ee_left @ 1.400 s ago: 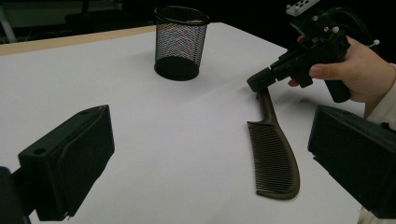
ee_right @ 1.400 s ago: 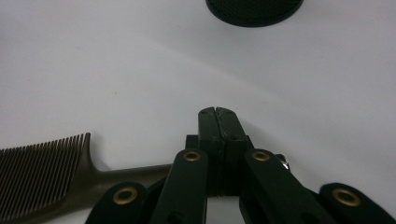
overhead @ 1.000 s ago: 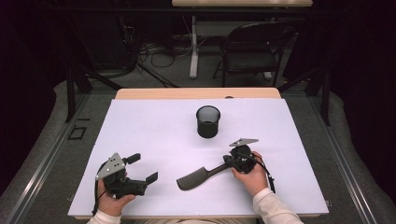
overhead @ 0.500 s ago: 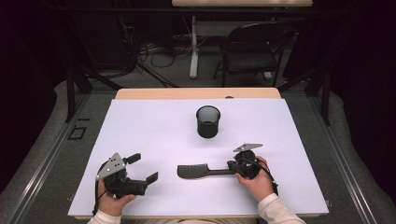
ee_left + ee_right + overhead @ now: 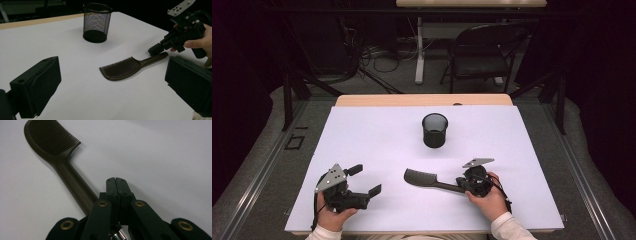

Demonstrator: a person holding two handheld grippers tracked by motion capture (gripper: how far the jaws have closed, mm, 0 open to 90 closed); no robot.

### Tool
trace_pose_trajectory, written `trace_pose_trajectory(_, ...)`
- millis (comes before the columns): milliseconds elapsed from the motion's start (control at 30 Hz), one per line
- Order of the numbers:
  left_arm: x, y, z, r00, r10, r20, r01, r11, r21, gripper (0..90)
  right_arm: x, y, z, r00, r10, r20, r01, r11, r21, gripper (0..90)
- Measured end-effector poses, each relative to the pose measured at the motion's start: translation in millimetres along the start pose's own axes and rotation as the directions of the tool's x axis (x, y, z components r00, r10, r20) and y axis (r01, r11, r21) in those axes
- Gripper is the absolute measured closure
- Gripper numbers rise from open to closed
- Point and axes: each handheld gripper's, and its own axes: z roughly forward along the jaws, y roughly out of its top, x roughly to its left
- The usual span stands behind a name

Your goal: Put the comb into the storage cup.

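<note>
Comb flat on desk, mid-reposition.
We see right gripper (image 5: 460, 186), jaws closed empty, beside comb (image 5: 424, 179) handle; left gripper (image 5: 364, 180) wide. Next: likely regrasp toward cup (image 5: 434, 130).

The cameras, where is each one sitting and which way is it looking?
High view: above the person's side, facing forward and down at the table; both hands show, holding grippers.
Left gripper view: rides the left gripper, looking across the table between its open fingers.
Right gripper view: rides the right gripper, fingers together beside the comb's handle.
Shared: all three see the comb; the high and left views also see the mesh cup.
</note>
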Motion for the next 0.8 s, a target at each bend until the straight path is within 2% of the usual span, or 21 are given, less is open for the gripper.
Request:
trace_pose_trajectory(467,0.2,-0.1,-0.2,1.0000,-0.001,-0.002,0.001,1.0000,-0.001,0.6,4.8,-1.1,-1.4,0.9998,-0.010,-0.017,0.010,0.9998,0.016,89.5)
trace_pose_trajectory(800,0.2,-0.1,0.0,1.0000,0.000,-0.005,0.000,1.0000,0.005,0.6,4.8,0.0,-2.9,0.9997,-0.005,-0.023,0.004,0.9999,-0.013,85.6)
